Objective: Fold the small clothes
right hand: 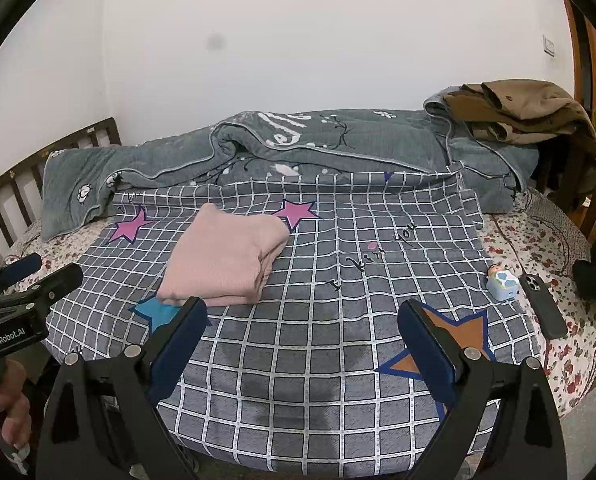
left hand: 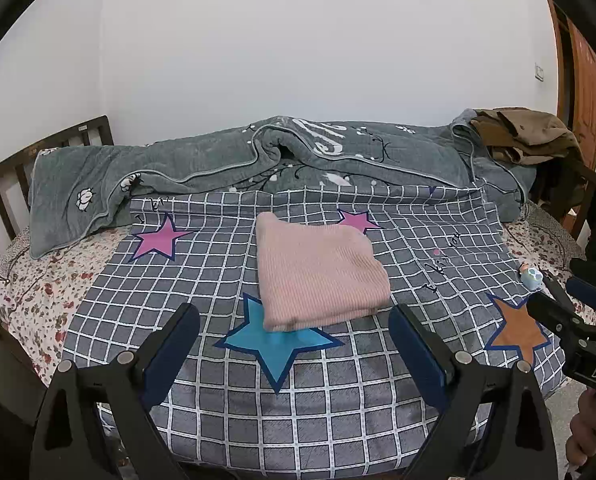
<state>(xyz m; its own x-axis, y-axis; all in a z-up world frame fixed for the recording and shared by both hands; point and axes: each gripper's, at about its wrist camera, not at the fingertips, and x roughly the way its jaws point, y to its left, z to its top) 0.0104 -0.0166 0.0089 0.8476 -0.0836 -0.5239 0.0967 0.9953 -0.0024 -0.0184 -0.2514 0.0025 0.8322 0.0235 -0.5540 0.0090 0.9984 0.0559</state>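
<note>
A pink ribbed garment (left hand: 317, 272) (right hand: 226, 256) lies folded into a rough square on the grey checked sheet with stars (left hand: 298, 380) (right hand: 337, 280). My left gripper (left hand: 294, 320) hovers just short of its near edge, wide open, with nothing between the fingers. In the right wrist view that same left gripper (right hand: 38, 276) shows at the left edge, held by a hand. My right gripper (right hand: 301, 312) is open and empty too, right of the garment, above bare sheet and an orange star. It also appears at the right edge of the left wrist view (left hand: 565, 300).
A crumpled grey quilt (left hand: 258, 160) (right hand: 298, 144) runs along the wall, with brown clothes (left hand: 525, 132) (right hand: 525, 108) on its right end. A small toy figure (right hand: 501, 280) (left hand: 531, 278) and a dark phone (right hand: 541, 304) lie on the floral sheet at right. A wooden headboard (left hand: 26, 160) stands at left.
</note>
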